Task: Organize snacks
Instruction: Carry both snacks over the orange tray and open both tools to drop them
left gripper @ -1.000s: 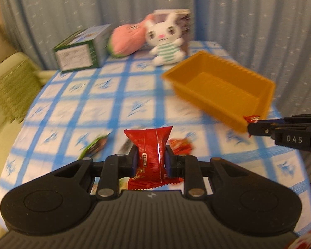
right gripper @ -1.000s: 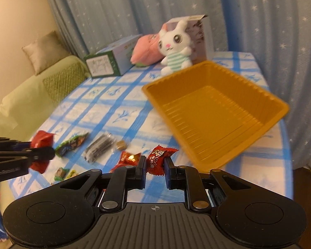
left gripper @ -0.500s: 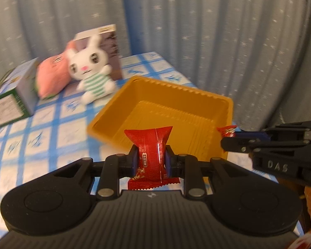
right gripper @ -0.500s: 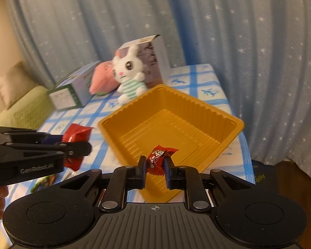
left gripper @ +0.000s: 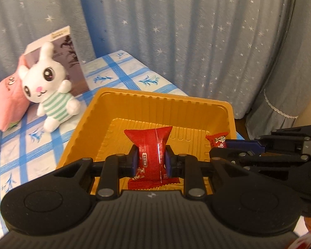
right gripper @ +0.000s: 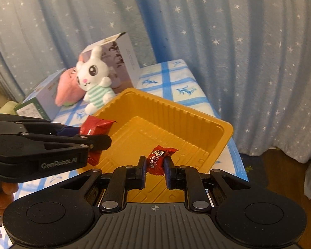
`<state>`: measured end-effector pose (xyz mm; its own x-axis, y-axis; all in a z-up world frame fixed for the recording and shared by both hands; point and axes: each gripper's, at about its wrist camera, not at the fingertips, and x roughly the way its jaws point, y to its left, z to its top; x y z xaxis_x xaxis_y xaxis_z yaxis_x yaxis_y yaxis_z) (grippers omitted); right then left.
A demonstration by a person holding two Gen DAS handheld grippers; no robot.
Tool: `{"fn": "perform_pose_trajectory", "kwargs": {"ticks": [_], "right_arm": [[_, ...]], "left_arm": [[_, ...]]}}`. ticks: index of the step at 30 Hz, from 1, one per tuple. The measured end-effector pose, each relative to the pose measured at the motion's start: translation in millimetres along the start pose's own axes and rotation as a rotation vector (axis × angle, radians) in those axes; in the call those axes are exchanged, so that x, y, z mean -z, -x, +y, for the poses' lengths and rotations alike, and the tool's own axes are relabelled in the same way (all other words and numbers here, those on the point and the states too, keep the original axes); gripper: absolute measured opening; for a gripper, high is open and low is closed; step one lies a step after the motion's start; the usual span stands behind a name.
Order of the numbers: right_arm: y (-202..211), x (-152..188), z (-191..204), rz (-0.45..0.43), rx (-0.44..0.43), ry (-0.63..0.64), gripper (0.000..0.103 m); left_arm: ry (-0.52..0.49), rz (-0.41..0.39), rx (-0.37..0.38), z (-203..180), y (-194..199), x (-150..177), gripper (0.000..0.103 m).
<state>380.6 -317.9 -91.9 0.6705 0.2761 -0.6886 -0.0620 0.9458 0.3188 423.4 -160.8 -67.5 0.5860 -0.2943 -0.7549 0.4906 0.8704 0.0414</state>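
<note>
- I see a star-print curtain (left gripper: 197, 41) filling the whole background, grey-blue and hanging in folds.
- Below it lies my table (left gripper: 118, 68), covered in a white cloth with a blue check; only its far corner shows.
- One tray (right gripper: 197, 122) sits on that corner: orange plastic, rectangular, ribbed walls and floor, nothing lying on its floor that I can see.
- Two boxes at the back: a pale one (right gripper: 122, 60) standing behind the toys, and a green-edged one (right gripper: 37, 103) to the left.
- One pink cushion (left gripper: 8, 103) leans beside one white bunny (left gripper: 49, 91) in a green-striped shirt; the two are touching.
- My left gripper (left gripper: 151, 161) hangs over the tray's near edge, jaws pinching the big snack (left gripper: 149, 145): a red pillow pack with crimped ends and a white label strip, held upright across its middle.
- My right gripper (right gripper: 154, 169) is above the tray too, jaws pressed on the small snack (right gripper: 158, 158): a red sweet wrapper with white print and twisted ends.
- That makes two snacks, one per gripper, both held in the air over the tray.
- A person's fingers (right gripper: 4, 195) show at the left gripper's handle.
</note>
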Motion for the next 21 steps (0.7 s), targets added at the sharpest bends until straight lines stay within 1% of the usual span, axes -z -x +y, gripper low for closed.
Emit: {"fn": "perform_pose_trajectory", "kwargs": {"ticks": [3,9,15,21], "right_arm": [[-5.0,0.0,-2.1,0.006,0.019,-0.012,0.018],[-10.5,-0.4,-6.5,0.014,0.044,-0.023,0.018],[-12.2,-2.6,-8.3,0.018,0.051,-0.028,0.018],[-15.6,-4.5,-5.4,0.022,0.047,-0.021,0.018]], "left_arm": [[-0.009,0.01,0.017,0.2,-11.3,-1.2,0.024],[-0.017,0.033,0.026,2.3,-29.4,-3.4,0.024],[-0.019,0.038,0.033,6.5,-31.8,-4.2,0.029],[0.0,0.034,0.024,15.9,-25.1,-2.4,0.029]]}}
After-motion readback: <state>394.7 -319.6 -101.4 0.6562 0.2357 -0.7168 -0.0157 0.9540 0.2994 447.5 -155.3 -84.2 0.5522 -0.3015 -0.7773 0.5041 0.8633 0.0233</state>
